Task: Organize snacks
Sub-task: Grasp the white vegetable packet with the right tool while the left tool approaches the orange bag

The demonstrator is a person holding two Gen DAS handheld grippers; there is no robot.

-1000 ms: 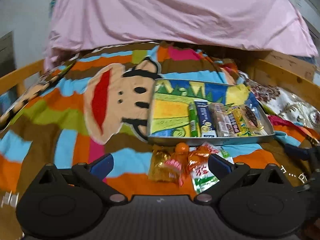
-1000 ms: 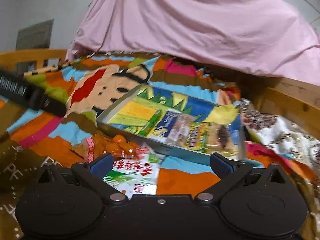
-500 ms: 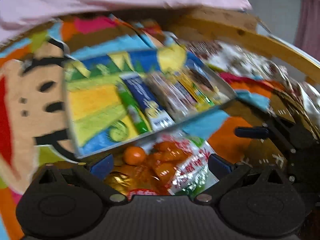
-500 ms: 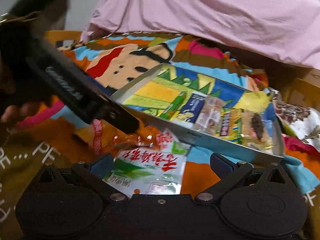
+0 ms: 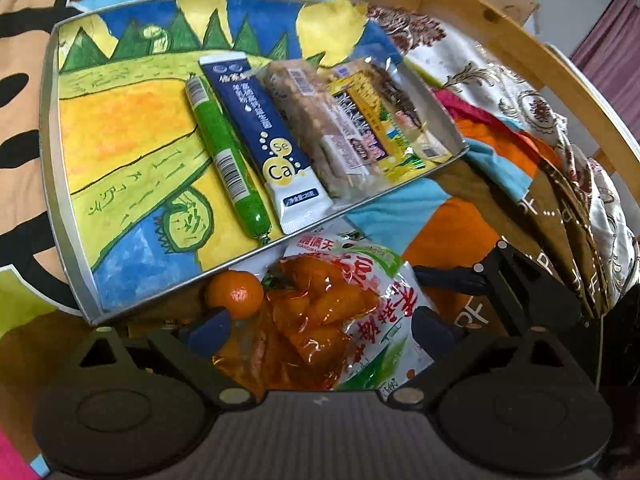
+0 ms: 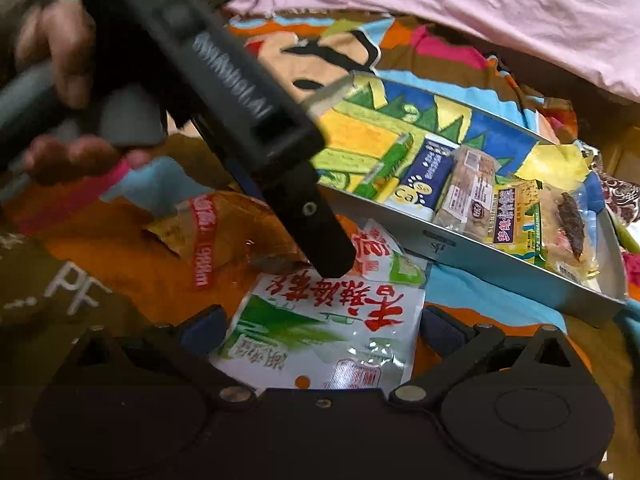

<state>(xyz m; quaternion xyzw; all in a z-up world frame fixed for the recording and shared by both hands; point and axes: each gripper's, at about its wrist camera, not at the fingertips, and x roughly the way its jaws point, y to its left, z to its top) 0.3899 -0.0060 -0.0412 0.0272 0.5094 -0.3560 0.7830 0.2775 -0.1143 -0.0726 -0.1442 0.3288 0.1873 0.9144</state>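
The left gripper hangs low over the loose snacks on the bedspread, its jaws spread wide with nothing between the pads; an orange translucent snack bag lies under the gap. Just beside its left fingertip sits a small orange fruit, close to the near edge of the tray. The right gripper is likewise spread wide and grips nothing, poised over the white-and-green snack packet with red characters, which lies flat on the bedspread just before the tray's near edge. The orange bag partly overlaps this packet.

Inside the tray, toward its right end, the sorted snacks lie side by side: a green tube, a dark blue packet, a clear-wrapped biscuit bar, a yellow packet, and a wrapped dark piece at the far right end. The tray's left half is bare.

Beyond the tray, a pink sheet drapes over the bedspread's far edge.
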